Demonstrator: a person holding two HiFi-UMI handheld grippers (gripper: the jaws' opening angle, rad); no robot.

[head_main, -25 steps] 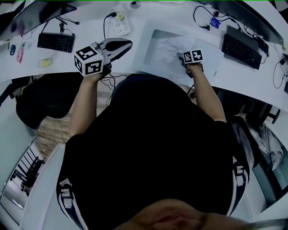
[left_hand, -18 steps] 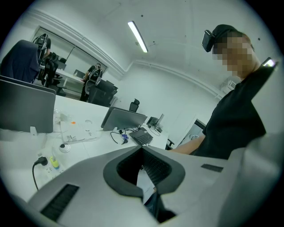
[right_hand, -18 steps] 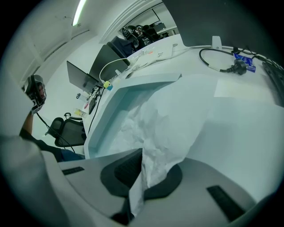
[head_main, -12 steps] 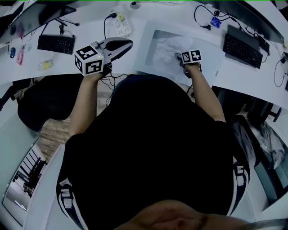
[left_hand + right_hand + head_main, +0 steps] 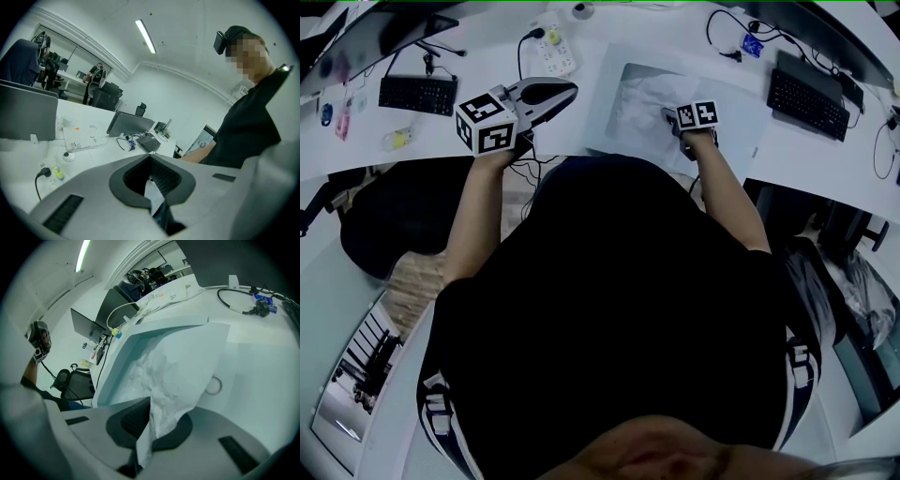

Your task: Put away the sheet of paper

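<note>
A crumpled white sheet of paper (image 5: 178, 376) hangs from my right gripper (image 5: 150, 401), whose pads are shut on its near edge. The sheet spreads forward over a shallow pale tray (image 5: 117, 362) on the desk. In the head view the right gripper (image 5: 670, 114) reaches over the tray's (image 5: 609, 98) near side, with the paper (image 5: 639, 94) lying in it. My left gripper (image 5: 565, 91) is held in the air left of the tray, above the desk edge. Its jaws (image 5: 150, 157) are shut with nothing between them.
A power strip (image 5: 549, 49) lies behind the left gripper. Keyboards sit at the far left (image 5: 417, 92) and far right (image 5: 806, 94). A black cable with a plug (image 5: 241, 305) curls on the desk beyond the tray. A dark chair (image 5: 394, 216) stands below the desk.
The right gripper has crept slightly left and farther over the tray, with the paper still in it. The left gripper has hardly moved.
</note>
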